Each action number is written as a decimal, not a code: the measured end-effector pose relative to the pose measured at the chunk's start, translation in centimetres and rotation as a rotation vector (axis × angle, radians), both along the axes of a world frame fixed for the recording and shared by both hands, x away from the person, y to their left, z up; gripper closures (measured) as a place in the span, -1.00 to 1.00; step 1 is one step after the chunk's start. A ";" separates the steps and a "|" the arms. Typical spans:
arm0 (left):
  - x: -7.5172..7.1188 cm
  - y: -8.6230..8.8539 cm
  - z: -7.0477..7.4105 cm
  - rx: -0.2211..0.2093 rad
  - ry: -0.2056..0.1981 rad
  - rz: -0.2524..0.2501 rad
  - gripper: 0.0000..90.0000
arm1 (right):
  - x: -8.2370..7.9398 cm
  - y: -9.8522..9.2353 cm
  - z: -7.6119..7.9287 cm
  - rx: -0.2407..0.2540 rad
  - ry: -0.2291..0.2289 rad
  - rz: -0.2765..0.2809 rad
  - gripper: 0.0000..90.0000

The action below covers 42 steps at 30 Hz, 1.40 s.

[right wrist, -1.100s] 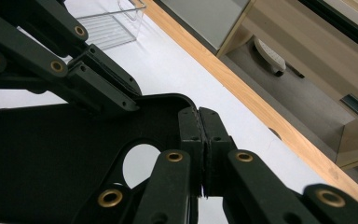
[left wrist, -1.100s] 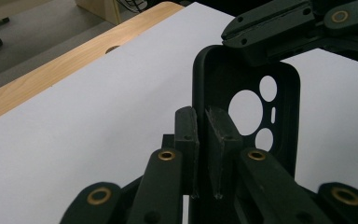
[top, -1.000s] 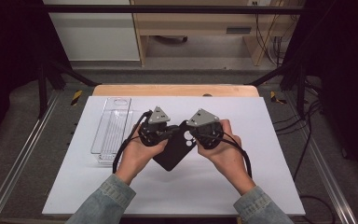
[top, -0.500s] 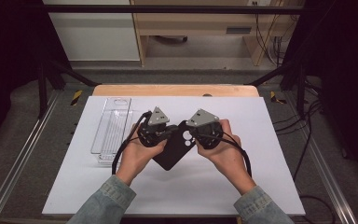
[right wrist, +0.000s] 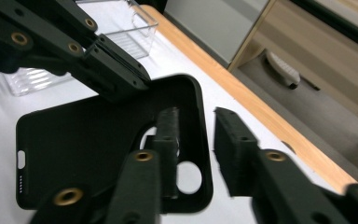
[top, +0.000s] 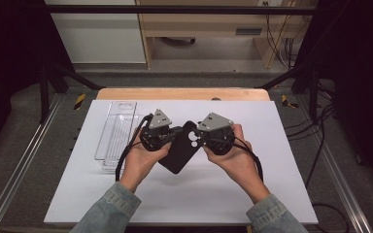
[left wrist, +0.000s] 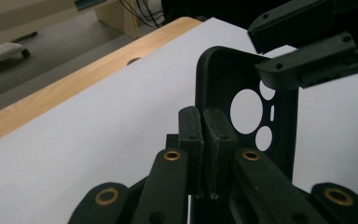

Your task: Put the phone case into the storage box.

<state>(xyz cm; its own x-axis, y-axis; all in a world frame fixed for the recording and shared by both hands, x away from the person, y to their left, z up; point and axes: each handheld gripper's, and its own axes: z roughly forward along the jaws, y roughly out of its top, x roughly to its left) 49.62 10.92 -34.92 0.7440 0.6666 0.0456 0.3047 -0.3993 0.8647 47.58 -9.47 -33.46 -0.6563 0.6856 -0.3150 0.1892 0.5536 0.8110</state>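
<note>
No text, label, brand, number or sign can be read in any view; the black phone case (top: 180,148) bears no legible marking, nor does the clear tray (top: 115,133). The grippers' plates are blank too

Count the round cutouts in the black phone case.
3, clustered at one corner of the black phone case: one large, one smaller below it, one partly behind the other tool's jaw.

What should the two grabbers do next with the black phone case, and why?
Probably draw the right gripper away from the black phone case. Its jaws have just been opening, one pad on each side of the case's edge with a gap showing, while the left gripper is clamped on the opposite edge and can carry it alone.
</note>
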 end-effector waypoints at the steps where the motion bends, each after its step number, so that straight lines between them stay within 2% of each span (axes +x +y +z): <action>1: 0.0 0.1 0.1 -0.004 -0.005 0.007 0.92 | 0.0 -0.1 -0.1 0.009 -0.014 -0.002 0.44; 8: 0.0 0.9 0.2 -0.012 -0.062 0.075 0.92 | 0.1 -1.2 -0.5 0.103 -0.035 -0.029 -0.06; 10: 0.0 1.2 0.2 -0.019 -0.073 0.090 0.92 | 0.1 -1.6 -0.7 0.134 -0.041 -0.024 -0.13; 16: -0.1 2.2 0.2 -0.049 -0.119 0.155 0.92 | 0.1 -2.5 -1.2 0.182 -0.062 -0.021 -0.33; 21: 0.0 2.8 0.4 -0.060 -0.153 0.185 0.92 | 0.0 -3.4 -2.0 0.211 -0.062 -0.033 -0.44; 27: 0.5 3.4 0.2 -0.065 -0.152 0.168 0.92 | -0.6 -4.8 -3.2 0.233 -0.077 -0.057 -0.62; 33: 0.7 3.9 0.1 -0.087 -0.153 0.159 0.92 | -1.0 -6.8 -4.4 0.273 -0.083 -0.102 -0.80; 37: 0.6 4.2 0.2 -0.102 -0.182 0.178 0.92 | -1.4 -8.2 -5.2 0.290 -0.094 -0.137 -0.84; 39: 0.5 4.3 0.2 -0.097 -0.222 0.198 0.92 | -1.7 -8.7 -5.6 0.286 -0.097 -0.149 -0.86; 42: 0.4 4.7 0.2 -0.110 -0.235 0.234 0.92 | -2.2 -9.4 -6.3 0.292 -0.096 -0.154 -0.86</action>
<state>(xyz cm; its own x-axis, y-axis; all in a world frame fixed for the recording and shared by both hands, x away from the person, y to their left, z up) 50.03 15.61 -34.76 0.5478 0.8286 0.1154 0.1648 -0.2421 0.9561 45.39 -18.91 -39.75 -0.5150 0.8447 -0.1460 0.1675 0.2662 0.9493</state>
